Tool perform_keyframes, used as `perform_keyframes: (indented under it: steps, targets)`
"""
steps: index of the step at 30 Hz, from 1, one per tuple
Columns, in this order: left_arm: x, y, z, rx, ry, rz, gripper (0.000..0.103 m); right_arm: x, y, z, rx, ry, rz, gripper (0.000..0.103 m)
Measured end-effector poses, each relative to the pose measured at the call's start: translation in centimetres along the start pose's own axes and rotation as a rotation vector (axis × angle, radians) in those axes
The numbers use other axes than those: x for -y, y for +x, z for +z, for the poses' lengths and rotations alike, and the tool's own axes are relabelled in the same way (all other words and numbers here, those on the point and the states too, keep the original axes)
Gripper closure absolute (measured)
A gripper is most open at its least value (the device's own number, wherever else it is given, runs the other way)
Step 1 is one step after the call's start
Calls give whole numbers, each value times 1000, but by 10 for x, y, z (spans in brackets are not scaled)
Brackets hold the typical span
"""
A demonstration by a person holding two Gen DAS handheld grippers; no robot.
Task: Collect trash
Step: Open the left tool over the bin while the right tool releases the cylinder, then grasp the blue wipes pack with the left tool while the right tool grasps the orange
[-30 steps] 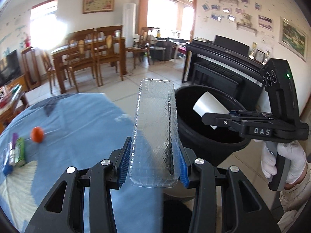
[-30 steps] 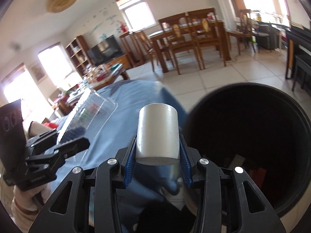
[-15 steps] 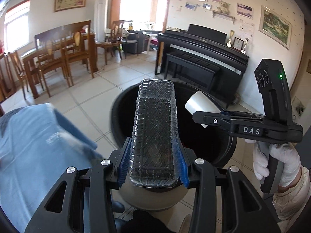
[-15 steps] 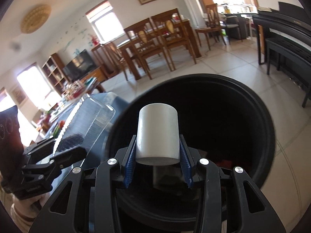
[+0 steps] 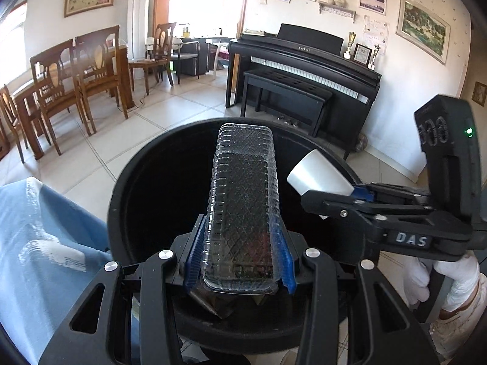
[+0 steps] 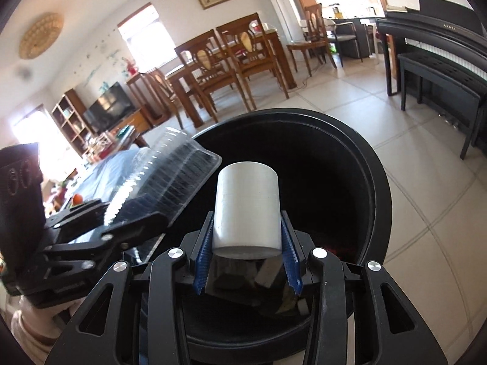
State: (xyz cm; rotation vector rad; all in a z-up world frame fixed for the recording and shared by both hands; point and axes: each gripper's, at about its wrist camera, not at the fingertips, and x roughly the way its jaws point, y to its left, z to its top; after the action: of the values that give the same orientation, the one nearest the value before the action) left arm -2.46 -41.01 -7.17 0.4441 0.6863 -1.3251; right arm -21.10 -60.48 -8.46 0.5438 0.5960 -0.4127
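Note:
My left gripper (image 5: pixel 240 258) is shut on a clear plastic tray (image 5: pixel 243 206), held lengthwise over the mouth of the black trash bin (image 5: pixel 121 200). My right gripper (image 6: pixel 246 261) is shut on a white paper cup (image 6: pixel 246 206), also over the bin (image 6: pixel 377 200). In the left wrist view the right gripper (image 5: pixel 341 197) and its cup (image 5: pixel 319 176) sit at the right, above the bin's far right rim. In the right wrist view the left gripper (image 6: pixel 146 222) and the tray (image 6: pixel 170 176) are at the left.
A table with a blue cloth (image 5: pixel 39 243) is left of the bin. A black piano and bench (image 5: pixel 304 85) stand behind it, wooden dining chairs (image 5: pixel 76 73) at the far left. Tiled floor (image 6: pixel 432 188) surrounds the bin.
Both grippers have moved from over the blue table to above the bin's opening, still holding the tray and the cup. The bin now fills the centre of both views.

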Motion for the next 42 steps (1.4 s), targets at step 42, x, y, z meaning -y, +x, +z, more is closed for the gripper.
perform_keyframes:
  steps: [42]
  targets:
    - [-53,-123,-66,121,-112,161,21,-152,14,8,-13,-180,97,28]
